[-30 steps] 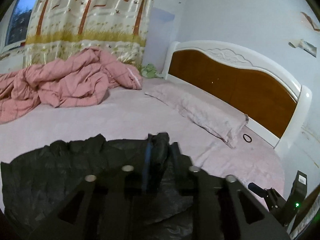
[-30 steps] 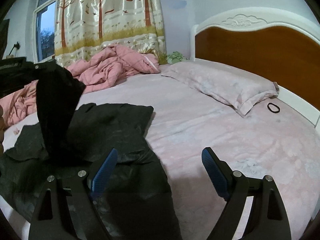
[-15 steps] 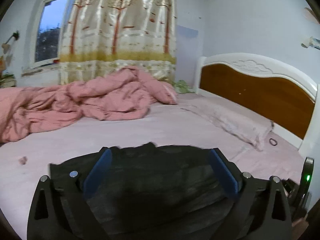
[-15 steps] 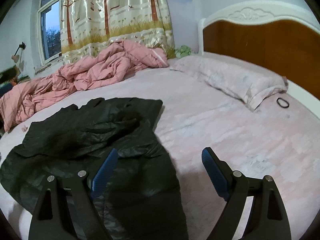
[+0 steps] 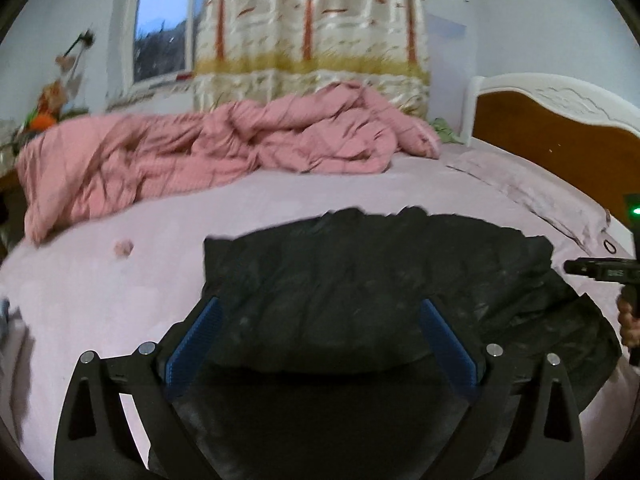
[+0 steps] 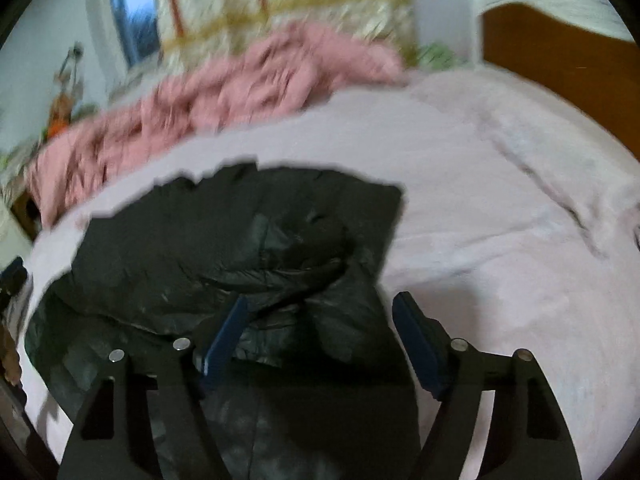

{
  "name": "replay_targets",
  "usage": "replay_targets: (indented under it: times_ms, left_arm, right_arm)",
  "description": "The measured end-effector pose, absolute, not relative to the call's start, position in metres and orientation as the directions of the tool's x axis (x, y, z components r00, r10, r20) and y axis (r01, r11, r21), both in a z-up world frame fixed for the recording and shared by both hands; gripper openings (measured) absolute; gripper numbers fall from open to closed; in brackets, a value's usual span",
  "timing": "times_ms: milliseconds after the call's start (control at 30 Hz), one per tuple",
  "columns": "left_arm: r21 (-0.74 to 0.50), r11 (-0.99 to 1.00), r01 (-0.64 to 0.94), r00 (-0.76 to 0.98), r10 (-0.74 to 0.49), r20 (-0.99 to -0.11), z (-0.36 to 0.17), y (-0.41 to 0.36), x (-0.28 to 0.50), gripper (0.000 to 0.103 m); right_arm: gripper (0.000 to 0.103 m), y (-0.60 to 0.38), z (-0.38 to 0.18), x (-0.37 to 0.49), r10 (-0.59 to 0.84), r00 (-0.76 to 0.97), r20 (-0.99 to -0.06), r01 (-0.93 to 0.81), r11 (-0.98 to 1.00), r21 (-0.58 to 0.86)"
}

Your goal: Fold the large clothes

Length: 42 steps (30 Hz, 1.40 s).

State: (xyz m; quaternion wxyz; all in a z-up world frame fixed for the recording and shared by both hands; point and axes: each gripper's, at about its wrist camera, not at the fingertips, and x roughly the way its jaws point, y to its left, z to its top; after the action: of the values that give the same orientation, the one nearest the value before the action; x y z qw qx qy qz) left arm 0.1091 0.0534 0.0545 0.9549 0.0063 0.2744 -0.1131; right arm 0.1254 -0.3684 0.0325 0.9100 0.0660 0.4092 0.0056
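Since a second ago the left gripper (image 5: pixel 320 344) has let go of the black fabric it was pinching, and its blue pads now stand wide apart above the black jacket (image 5: pixel 380 292), nothing pressed between them. Both cameras have swung toward the window side of the room, and the right wrist view is smeared by that motion. Nearest in the right view, the right gripper (image 6: pixel 320 340) hangs over the jacket's near edge with its jaws closing; dark fabric lies below and between the pads, but they are not pressing on it. The jacket lies partly folded on the pink bed sheet (image 5: pixel 120 292), one layer laid back over the body into a thick, rumpled block. Off the jacket's right side a person's hand (image 5: pixel 628 324) holds the other tool's handle. Further back a long pillow (image 5: pixel 532 192) lies before the wooden headboard (image 5: pixel 560 128). Beyond the bare sheet a pink quilt (image 5: pixel 224 148) is heaped, with a patterned curtain (image 5: pixel 312 24) and window (image 5: pixel 164 28) behind.
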Motion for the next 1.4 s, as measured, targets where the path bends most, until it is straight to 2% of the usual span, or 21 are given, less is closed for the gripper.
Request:
replay_targets:
  times_ms: [67,233,367,567,600,667,700,733,800,1100,1167,1233,1267,1333,1400]
  left_arm:
    - [-0.052,0.978,0.201,0.821,-0.197,-0.535,0.047,0.062,0.109,0.098]
    - [-0.043,0.983,0.181,0.814,-0.174,-0.554,0.032,0.07,0.111,0.098]
    - [-0.046,0.983,0.175,0.809,-0.17,-0.563,0.025,0.069,0.115,0.098]
    - [-0.06,0.983,0.175,0.802,-0.177,-0.571,0.016,0.071,0.12,0.098]
    - [-0.066,0.982,0.175,0.8,-0.181,-0.573,0.014,0.072,0.12,0.098]
    - [-0.077,0.981,0.177,0.795,-0.189,-0.577,0.009,0.074,0.12,0.098]
    - [-0.079,0.981,0.177,0.792,-0.19,-0.58,0.007,0.074,0.12,0.098]
    - [-0.08,0.981,0.175,0.79,-0.188,-0.584,0.005,0.075,0.12,0.098]
    - [-0.083,0.982,0.17,0.786,-0.186,-0.589,0.002,0.077,0.121,0.098]
    - [-0.078,0.987,0.139,0.797,-0.158,-0.583,0.003,0.089,0.12,0.098]
    - [-0.077,0.987,0.14,0.801,-0.159,-0.577,0.005,0.089,0.118,0.098]
    - [-0.071,0.987,0.144,0.807,-0.159,-0.568,0.008,0.089,0.113,0.098]
    - [-0.066,0.987,0.147,0.812,-0.159,-0.562,0.011,0.089,0.11,0.098]
    - [-0.046,0.988,0.148,0.824,-0.148,-0.547,0.017,0.088,0.103,0.098]
    - [-0.031,0.989,0.142,0.837,-0.136,-0.53,0.024,0.088,0.096,0.098]
  right_arm:
    - [0.076,-0.366,0.024,0.147,0.064,0.625,-0.778,0.048,0.992,0.12]
    - [0.076,-0.353,0.018,0.182,0.103,0.598,-0.795,0.013,0.99,0.139]
    - [0.076,-0.335,0.018,0.21,0.014,0.589,-0.808,0.032,0.999,0.04]
    - [0.076,-0.34,0.003,0.252,-0.02,0.509,-0.861,0.108,0.993,0.041]
    - [0.073,-0.344,0.001,0.254,-0.009,0.503,-0.864,0.121,0.991,0.06]
    - [0.046,-0.35,0.001,0.255,0.017,0.517,-0.856,0.131,0.986,0.099]
    - [0.017,-0.352,0.003,0.253,0.039,0.523,-0.851,0.126,0.984,0.122]
    - [0.011,-0.354,0.004,0.25,0.049,0.525,-0.849,0.127,0.983,0.135]
    - [0.009,-0.357,0.014,0.24,0.052,0.552,-0.832,0.136,0.979,0.152]
    - [0.01,-0.35,0.074,0.167,-0.087,0.581,-0.809,0.198,0.98,0.037]
    - [0.02,-0.35,0.072,0.165,-0.121,0.572,-0.811,0.197,0.98,-0.007]
    - [0.035,-0.352,0.065,0.166,-0.19,0.55,-0.813,0.231,0.97,-0.071]
    - [0.037,-0.356,0.062,0.164,-0.205,0.549,-0.81,0.249,0.965,-0.076]
    - [0.051,-0.362,0.061,0.156,-0.168,0.568,-0.806,0.257,0.966,-0.02]
    - [0.059,-0.365,0.064,0.142,-0.125,0.615,-0.779,0.258,0.965,0.049]
